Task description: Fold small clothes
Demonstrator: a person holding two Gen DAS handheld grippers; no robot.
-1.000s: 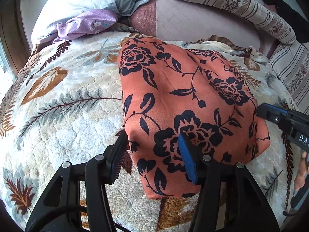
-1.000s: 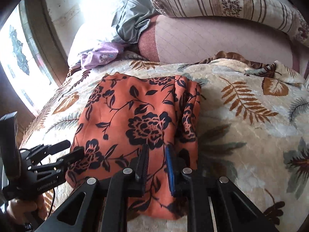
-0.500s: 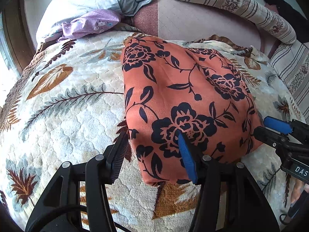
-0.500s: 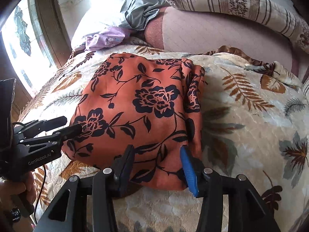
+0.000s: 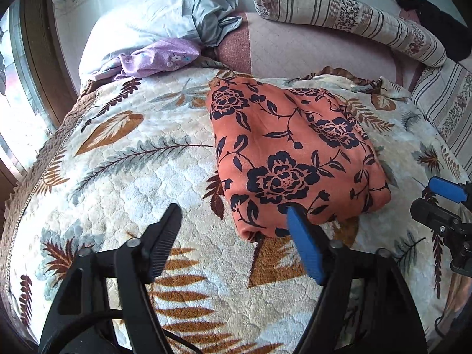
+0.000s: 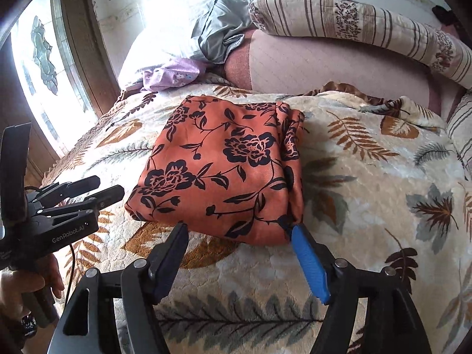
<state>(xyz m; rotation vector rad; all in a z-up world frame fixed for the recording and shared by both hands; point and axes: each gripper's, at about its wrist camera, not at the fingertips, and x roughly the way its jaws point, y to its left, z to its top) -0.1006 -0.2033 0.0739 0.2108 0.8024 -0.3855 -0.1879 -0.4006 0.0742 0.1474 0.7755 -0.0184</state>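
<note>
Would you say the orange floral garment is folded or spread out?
Folded: the orange floral garment lies as a compact rectangle, layered edges stacked along its right side, on the bedspread.

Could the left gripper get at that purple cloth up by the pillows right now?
Probably yes. The left gripper is open and empty, and only bare leaf-print quilt lies between it and the purple cloth; the orange floral garment lies off to the side.

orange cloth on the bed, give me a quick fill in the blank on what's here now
The orange cloth carries a black ____ print.
It lies ____ on the bedspread, held by neither tool.
The left tool has its jaws ____.
The small garment beside the white pillow is ____ in colour.

Missing words: floral; folded; open; purple
</note>
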